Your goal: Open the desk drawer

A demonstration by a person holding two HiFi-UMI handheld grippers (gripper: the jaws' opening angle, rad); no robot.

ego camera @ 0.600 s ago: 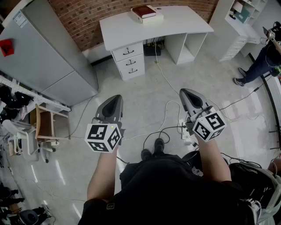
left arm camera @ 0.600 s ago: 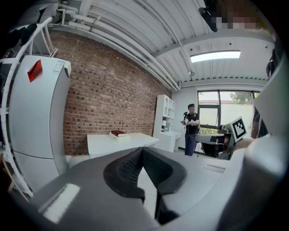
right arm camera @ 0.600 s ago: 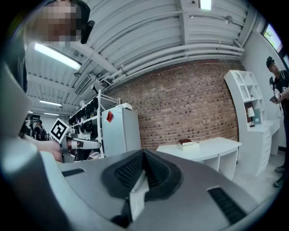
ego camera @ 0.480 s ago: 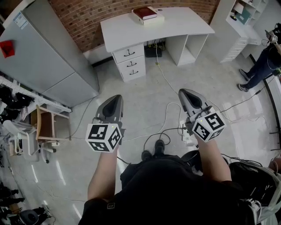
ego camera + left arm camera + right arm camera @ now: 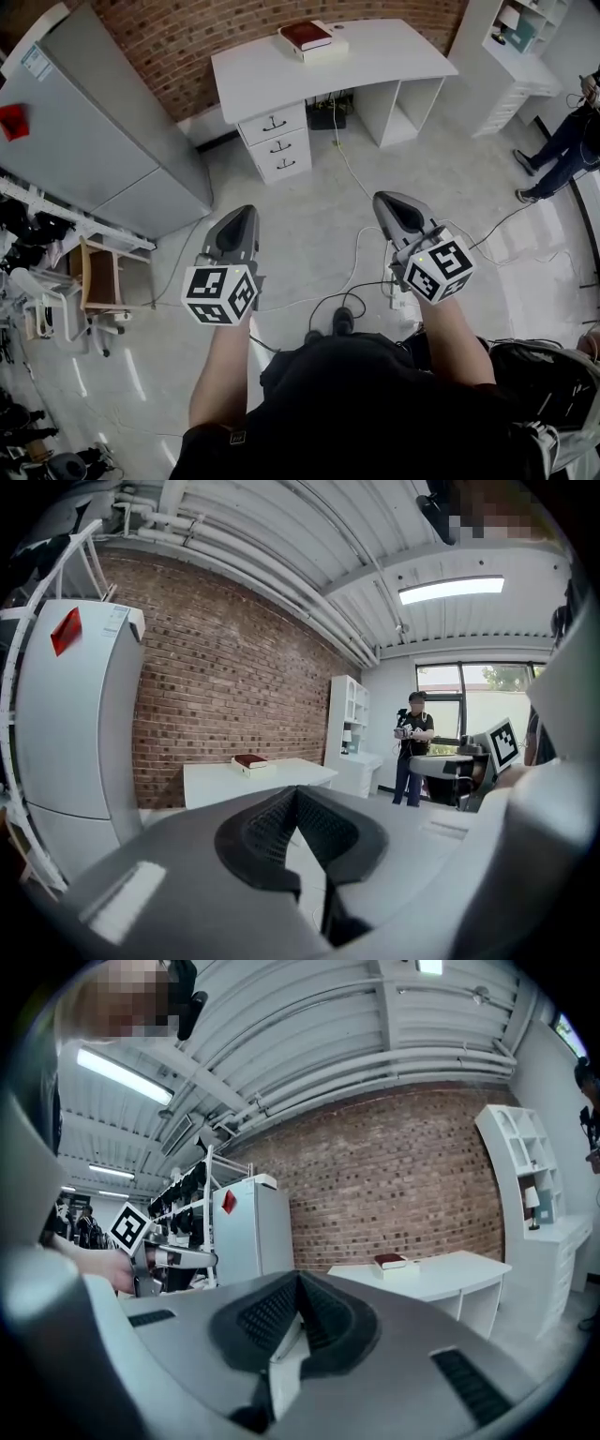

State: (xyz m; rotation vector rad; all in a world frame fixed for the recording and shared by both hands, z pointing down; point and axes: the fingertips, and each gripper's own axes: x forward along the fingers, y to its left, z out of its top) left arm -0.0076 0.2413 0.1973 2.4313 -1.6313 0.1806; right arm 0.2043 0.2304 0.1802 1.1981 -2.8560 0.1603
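A brick wall [image 5: 187,37] backs the white desk [image 5: 328,61]. In the head view a tall grey fridge [image 5: 103,141] stands to the desk's left and white shelving [image 5: 525,37] to its right. Under the desk's left end sits a stack of three drawers [image 5: 278,142], all shut. Well short of the desk, the left gripper [image 5: 244,217] and right gripper [image 5: 386,202] point toward it, each with its jaws pressed together on nothing. A red book [image 5: 307,36] lies at the desk's back edge.
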